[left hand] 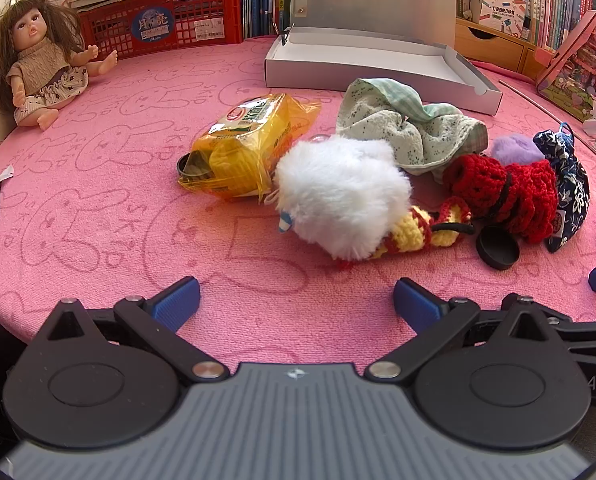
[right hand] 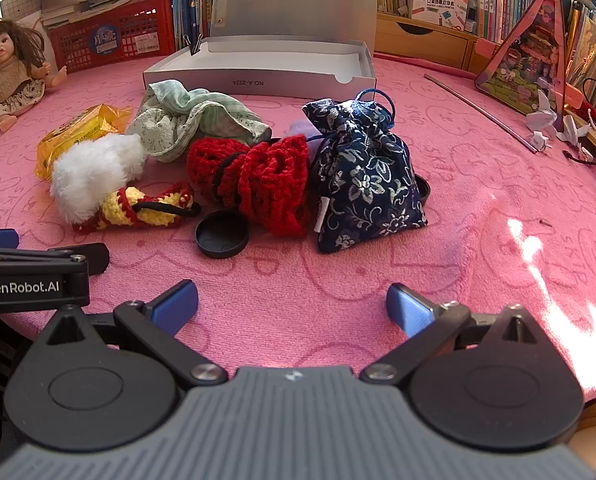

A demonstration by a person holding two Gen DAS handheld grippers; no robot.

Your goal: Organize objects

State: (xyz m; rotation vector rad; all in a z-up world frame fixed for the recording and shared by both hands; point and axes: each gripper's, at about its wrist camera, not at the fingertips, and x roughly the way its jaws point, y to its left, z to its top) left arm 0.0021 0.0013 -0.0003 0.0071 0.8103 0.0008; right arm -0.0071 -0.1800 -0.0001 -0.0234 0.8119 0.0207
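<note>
The pink tabletop (right hand: 478, 208) carries everything; the open white box (right hand: 258, 62) at the back looks empty, so sorting seems barely begun. Before it lie, heaped together, a green cloth (right hand: 186, 120), blue floral pouch (right hand: 368, 176), red crochet piece (right hand: 258, 176), white fluffy toy (left hand: 338, 196), yellow packet (left hand: 246, 148) and black lid (right hand: 222, 234). Left gripper (left hand: 296, 304) and right gripper (right hand: 292, 300) hover with fingers spread wide, holding nothing.
</note>
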